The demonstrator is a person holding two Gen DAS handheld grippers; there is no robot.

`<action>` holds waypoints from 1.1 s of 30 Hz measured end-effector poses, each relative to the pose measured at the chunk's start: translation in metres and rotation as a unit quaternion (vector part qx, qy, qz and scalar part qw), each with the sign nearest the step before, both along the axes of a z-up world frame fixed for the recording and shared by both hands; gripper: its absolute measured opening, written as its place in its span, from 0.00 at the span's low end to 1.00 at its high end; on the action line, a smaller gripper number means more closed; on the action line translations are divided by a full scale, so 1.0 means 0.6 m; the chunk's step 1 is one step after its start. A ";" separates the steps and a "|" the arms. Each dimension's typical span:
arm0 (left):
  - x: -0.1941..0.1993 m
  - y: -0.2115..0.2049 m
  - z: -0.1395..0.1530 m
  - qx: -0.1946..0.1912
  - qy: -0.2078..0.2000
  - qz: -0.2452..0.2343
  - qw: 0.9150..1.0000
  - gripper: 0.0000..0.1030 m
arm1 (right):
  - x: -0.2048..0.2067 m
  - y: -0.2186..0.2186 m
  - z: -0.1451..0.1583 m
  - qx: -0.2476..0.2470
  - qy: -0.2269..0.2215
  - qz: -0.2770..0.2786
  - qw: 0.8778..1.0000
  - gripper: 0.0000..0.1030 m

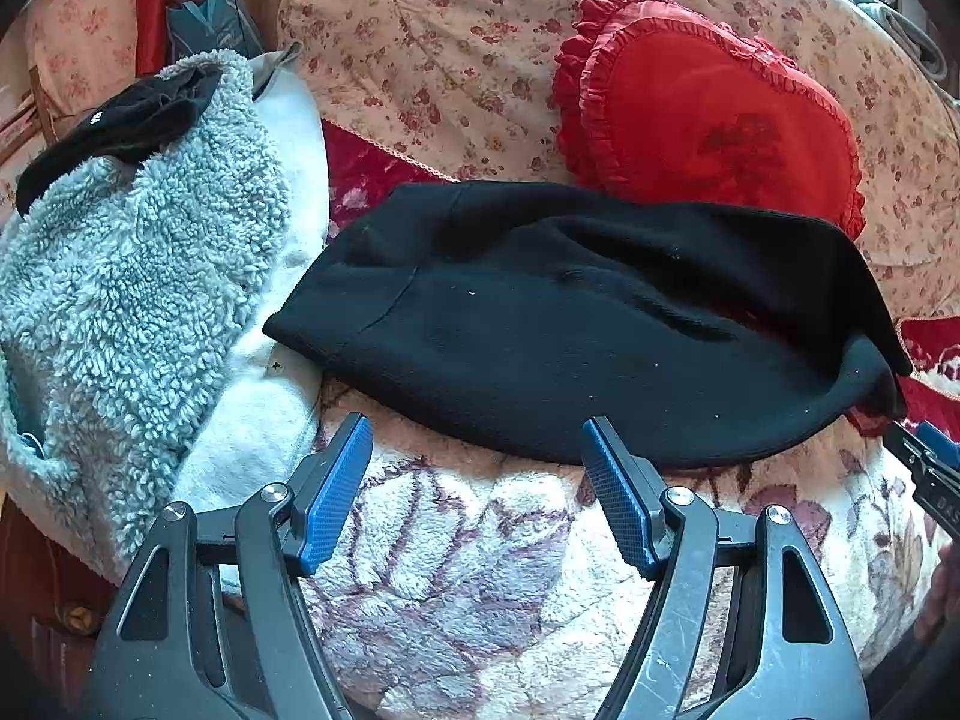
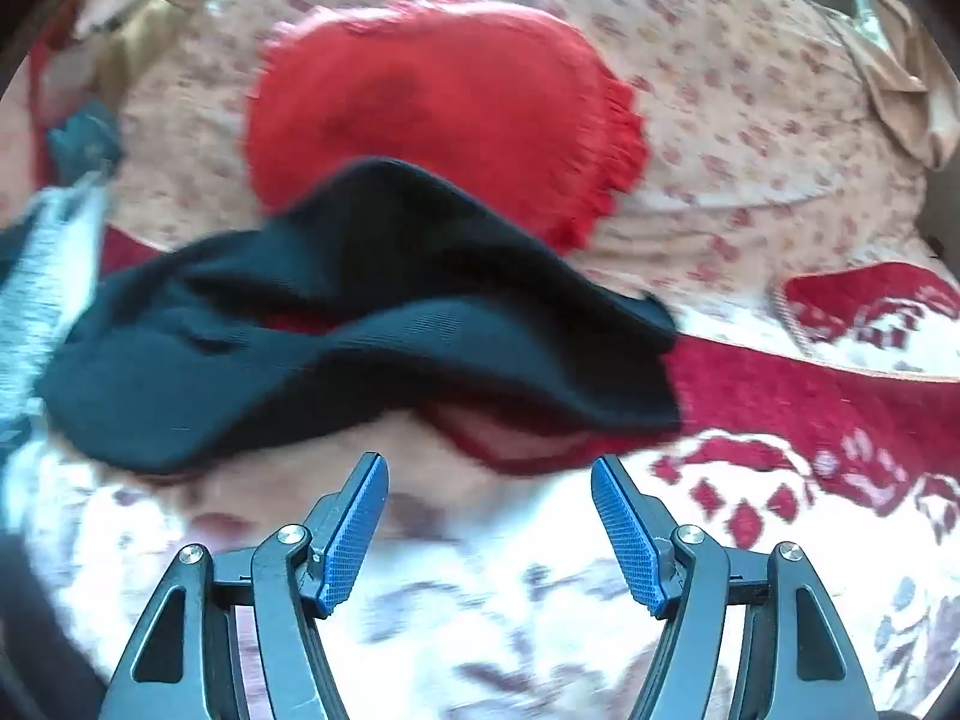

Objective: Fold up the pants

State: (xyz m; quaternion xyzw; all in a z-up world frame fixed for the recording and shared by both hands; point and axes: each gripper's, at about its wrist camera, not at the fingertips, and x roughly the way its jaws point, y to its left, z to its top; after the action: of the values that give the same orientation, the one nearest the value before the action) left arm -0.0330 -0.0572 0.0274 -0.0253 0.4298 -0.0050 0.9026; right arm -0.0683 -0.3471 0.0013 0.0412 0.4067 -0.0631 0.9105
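Observation:
The black pants [image 1: 570, 324] lie folded in a flat bundle on a fleecy patterned blanket [image 1: 480, 552]. My left gripper [image 1: 477, 438] is open and empty, just in front of the bundle's near edge. In the blurred right wrist view the same pants [image 2: 360, 324] lie rumpled ahead of my right gripper [image 2: 489, 468], which is open and empty, a short way back from the cloth. The right gripper's tip also shows at the right edge of the left wrist view [image 1: 924, 456].
A grey fleece garment [image 1: 132, 276] with a small black item [image 1: 120, 126] on it lies to the left. A red heart-shaped cushion [image 1: 708, 108] rests behind the pants on a floral quilt [image 1: 432, 48]. A red patterned cover [image 2: 810, 396] lies to the right.

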 end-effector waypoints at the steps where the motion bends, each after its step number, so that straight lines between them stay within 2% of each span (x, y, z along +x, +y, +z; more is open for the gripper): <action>1: 0.003 0.001 0.002 -0.001 0.001 0.001 1.000 0.70 | 0.001 0.011 0.004 0.007 -0.002 0.010 1.000 0.67; 8: -0.003 -0.002 -0.024 0.010 -0.002 -0.001 1.000 0.70 | 0.014 0.082 0.007 0.024 -0.006 0.054 0.998 0.67; 13: -0.002 0.006 -0.035 0.007 0.001 0.002 1.000 0.70 | 0.021 0.099 0.009 0.033 -0.004 0.068 0.997 0.67; 33: 0.029 0.024 -0.064 0.002 0.018 0.011 1.000 0.70 | 0.045 0.105 -0.006 0.075 0.021 0.070 0.995 0.67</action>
State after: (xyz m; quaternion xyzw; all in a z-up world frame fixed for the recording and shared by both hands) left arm -0.0157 -0.0430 -0.0112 -0.0289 0.4460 0.0064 0.8945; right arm -0.0412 -0.2839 -0.0025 0.0795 0.4313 0.0305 0.8982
